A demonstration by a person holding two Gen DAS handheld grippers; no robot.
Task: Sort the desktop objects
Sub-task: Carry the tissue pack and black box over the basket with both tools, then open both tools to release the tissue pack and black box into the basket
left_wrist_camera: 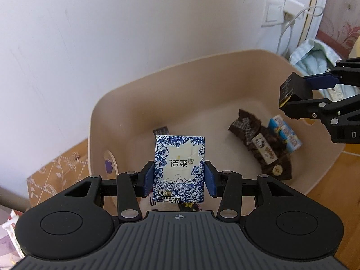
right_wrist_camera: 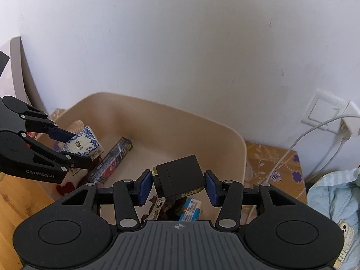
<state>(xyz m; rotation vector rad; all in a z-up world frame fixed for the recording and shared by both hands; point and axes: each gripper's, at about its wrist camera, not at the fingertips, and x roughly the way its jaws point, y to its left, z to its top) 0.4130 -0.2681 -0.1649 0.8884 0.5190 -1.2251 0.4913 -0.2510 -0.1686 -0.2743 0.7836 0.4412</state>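
My left gripper [left_wrist_camera: 179, 175] is shut on a blue-and-white tissue pack [left_wrist_camera: 180, 166] and holds it upright above the near side of a beige plastic bin [left_wrist_camera: 202, 72]. My right gripper [right_wrist_camera: 178, 183] is shut on a small black box [right_wrist_camera: 180, 177] and holds it over the bin's right side [right_wrist_camera: 238, 144]; the box also shows in the left wrist view [left_wrist_camera: 294, 90]. The left gripper and the tissue pack show in the right wrist view [right_wrist_camera: 84, 142] at the left. In the bin lie a brown snack wrapper [left_wrist_camera: 263, 148], a blue carton [left_wrist_camera: 285, 132] and a long dark box [right_wrist_camera: 112, 162].
The bin stands against a white wall on a wooden table [right_wrist_camera: 13, 202] with a brown floral cloth [right_wrist_camera: 270, 164]. A wall socket with a white cable [right_wrist_camera: 326, 112] is at the right. Pale blue fabric [right_wrist_camera: 333, 193] lies to the right of the bin.
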